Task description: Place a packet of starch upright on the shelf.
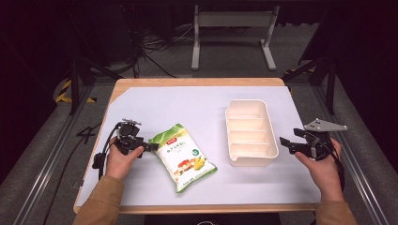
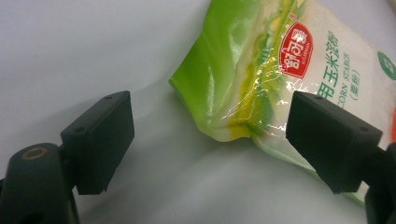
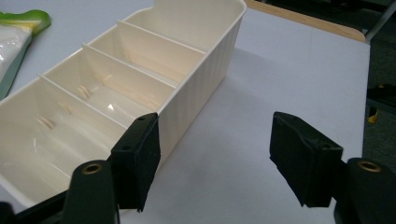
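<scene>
A green and white corn starch bag (image 1: pixel 183 157) lies flat on the white table cover, left of centre. My left gripper (image 1: pixel 142 146) is open at the bag's upper left corner, and in the left gripper view the bag's green corner (image 2: pixel 243 88) lies just ahead of the spread jaws. A cream divided tray (image 1: pixel 250 132) with several compartments stands right of centre. My right gripper (image 1: pixel 287 146) is open just off the tray's near right corner. In the right gripper view one jaw overlaps the tray's side wall (image 3: pixel 205 79), nothing between the fingers.
The wooden table edge (image 1: pixel 197 81) frames the white cover. A white metal stand (image 1: pixel 233 28) and cables sit on the floor beyond the table. Bare cover lies between bag and tray and along the far side.
</scene>
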The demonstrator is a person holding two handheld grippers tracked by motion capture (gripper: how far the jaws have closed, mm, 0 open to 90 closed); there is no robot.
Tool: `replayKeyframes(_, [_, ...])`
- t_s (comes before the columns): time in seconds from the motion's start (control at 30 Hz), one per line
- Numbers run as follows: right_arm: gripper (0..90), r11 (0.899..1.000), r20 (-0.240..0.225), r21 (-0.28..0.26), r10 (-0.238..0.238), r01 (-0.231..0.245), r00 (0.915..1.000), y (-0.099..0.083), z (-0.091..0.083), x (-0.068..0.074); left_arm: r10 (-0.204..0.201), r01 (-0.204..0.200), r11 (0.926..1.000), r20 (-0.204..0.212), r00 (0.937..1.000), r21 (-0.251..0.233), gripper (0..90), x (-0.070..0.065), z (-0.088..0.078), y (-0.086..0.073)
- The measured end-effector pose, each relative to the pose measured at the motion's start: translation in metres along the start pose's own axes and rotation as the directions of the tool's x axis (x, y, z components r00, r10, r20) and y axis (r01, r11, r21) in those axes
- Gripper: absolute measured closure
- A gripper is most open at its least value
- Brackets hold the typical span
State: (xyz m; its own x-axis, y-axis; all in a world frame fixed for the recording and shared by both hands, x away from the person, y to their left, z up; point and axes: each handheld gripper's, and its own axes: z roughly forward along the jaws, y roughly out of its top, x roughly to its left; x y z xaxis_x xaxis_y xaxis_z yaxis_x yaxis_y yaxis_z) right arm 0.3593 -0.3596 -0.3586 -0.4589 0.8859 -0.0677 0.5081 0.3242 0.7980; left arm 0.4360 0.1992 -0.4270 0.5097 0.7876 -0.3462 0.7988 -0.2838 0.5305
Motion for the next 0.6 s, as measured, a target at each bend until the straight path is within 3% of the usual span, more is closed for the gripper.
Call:
replayKeyframes(0.2, [33.9,1.0,0.007,0.007,0.014,-0.014,0.9999,-0.004,-0.001,-0.003,-0.001,-0.001,0.9997,0.065,0.9979,0.024,19.8,0.001,0.008,0.002])
replayKeyframes(0.3, [33.9,1.0,-0.004,0.0,0.019,-0.019,0.9998,-0.004,-0.002,-0.003,-0.015,0.01,0.9991,0.132,0.9912,0.042,22.3,0.002,0.013,0.003])
replayKeyframes(0.43, [33.9,1.0,-0.009,-0.001,0.019,-0.019,0.9998,-0.004,-0.003,-0.003,-0.012,0.008,0.9993,0.122,0.9924,0.036,25.0,0.0,0.014,0.003])
replayKeyframes(0.53, [33.8,1.0,-0.013,0.001,0.02,-0.02,0.9997,-0.004,-0.002,-0.002,-0.03,0.026,0.9991,0.129,0.9912,0.034,33.0,-0.004,0.015,0.002])
replayKeyframes(0.6, [33.8,1.0,-0.021,-0.003,0.022,-0.022,0.9995,-0.003,-0.002,-0.002,-0.019,0.015,0.9995,0.132,0.9911,0.028,36.8,-0.006,0.017,0.002])
